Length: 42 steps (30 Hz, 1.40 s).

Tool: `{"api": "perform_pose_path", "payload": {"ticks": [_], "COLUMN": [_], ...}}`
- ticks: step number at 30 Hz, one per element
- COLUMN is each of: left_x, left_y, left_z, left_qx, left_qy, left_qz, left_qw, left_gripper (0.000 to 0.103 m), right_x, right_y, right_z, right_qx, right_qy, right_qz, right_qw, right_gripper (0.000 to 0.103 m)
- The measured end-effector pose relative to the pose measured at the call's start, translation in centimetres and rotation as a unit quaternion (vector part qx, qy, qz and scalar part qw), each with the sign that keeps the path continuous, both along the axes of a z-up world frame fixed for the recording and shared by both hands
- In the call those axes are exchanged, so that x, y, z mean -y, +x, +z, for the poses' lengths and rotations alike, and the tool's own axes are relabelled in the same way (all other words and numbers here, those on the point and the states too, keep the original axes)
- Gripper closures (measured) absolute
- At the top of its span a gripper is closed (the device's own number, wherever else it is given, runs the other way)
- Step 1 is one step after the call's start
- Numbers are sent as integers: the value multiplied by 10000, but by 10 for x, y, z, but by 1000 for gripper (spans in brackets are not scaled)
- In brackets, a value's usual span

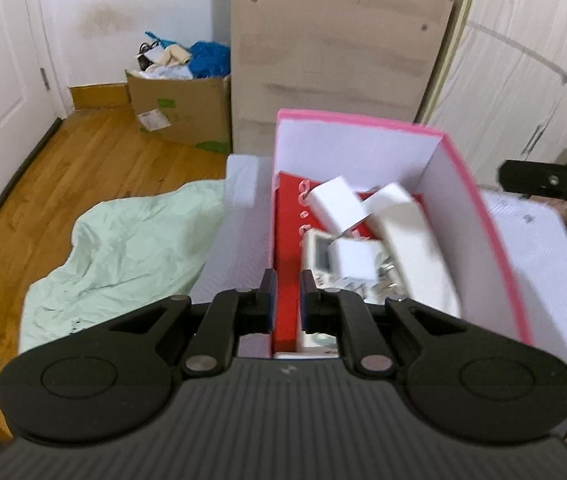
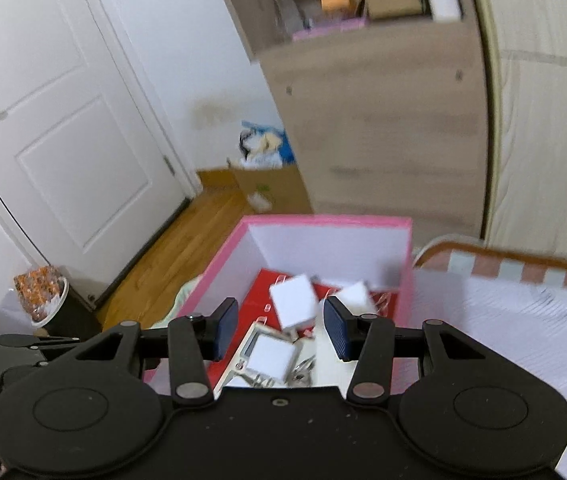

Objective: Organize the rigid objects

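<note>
**A:** Pink box (image 1: 479,216) first, from the left wrist: where does it sit?

**B:** On a white textured surface (image 1: 539,248), straight ahead of the left gripper (image 1: 286,300). Its inner walls are white and its floor is red. Lying in it are small white cube-shaped blocks (image 1: 337,204), a longer white piece (image 1: 411,240) along the right wall and a pale device with a small screen (image 1: 317,256). Some metal bits by the device are too blurred to name.

**A:** And the gripper?

**B:** Its jaws stand nearly together with only a narrow slit, and the box's near left wall runs up into that slit. The pads seem pinched on that wall. A pale green cloth (image 1: 123,252) lies to the left, a cardboard box (image 1: 183,108) stands on the wooden floor by a grey-brown cabinet (image 1: 335,56), and the other gripper's black tip shows at the right edge.

**A:** Now the right wrist.

**B:** The same pink box (image 2: 219,264) lies below the right gripper (image 2: 281,328). The jaws stand partly apart, with nothing between the blue pads (image 2: 227,328); the white blocks (image 2: 295,304) and the screen device (image 2: 255,344) lie in the box beneath them. A white door (image 2: 75,152) is at the left, and a striped edge (image 2: 503,264) beyond the white surface at the right.
</note>
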<state>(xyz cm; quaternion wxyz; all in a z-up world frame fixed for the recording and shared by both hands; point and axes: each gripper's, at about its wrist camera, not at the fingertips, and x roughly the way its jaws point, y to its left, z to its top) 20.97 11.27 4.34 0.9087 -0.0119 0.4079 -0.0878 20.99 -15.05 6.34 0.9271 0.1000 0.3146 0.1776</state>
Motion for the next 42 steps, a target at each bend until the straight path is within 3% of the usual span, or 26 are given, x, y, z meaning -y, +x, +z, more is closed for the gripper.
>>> {"api": "perform_pose_path", "payload": {"ticks": [7,11,13,16,20,23,28,32,36,42], "left_x": [20,42,49,57,69,71,67,73,84,85], "left_y": [-38,-68,-85,-105,-125,-140,-162,-168,-181,-193], "left_z": [16,19,20,22,15,17,22,10,-7,-24], "left_qx": [431,809,899,1059,1328,1685,1982,1914,2094,1873], "left_qy": [-31,188,122,-53,290,576,342,409,633,319], "left_qz": [-157,-325,-406,-531,-396,-115,-12,-31,-97,-256], "left_qw": [9989,9960,9950,9929,9899,9839,9796,9807,9757,9814], "left_gripper": [94,90,89,88,85,73,61,61,48,38], "right_x": [15,13,13,19,29,38,41,46,51,51], "right_y": [-65,-107,-127,-153,-182,-201,-212,-217,-222,-245], "right_z": [28,31,26,14,2,-5,-19,-27,-40,-47], "right_qx": [981,1497,1692,1744,1756,1861,1852,1772,1689,1959], "right_qy": [-317,-511,-520,-430,-246,-202,-524,-496,-563,-913], "right_qz": [-212,-602,-676,-797,-918,-1039,-1339,-1449,-1518,-1738], "right_qw": [9945,9856,9819,9805,9799,9768,9721,9722,9722,9608], "right_gripper": [47,47,47,47,46,45,45,41,41,33]}}
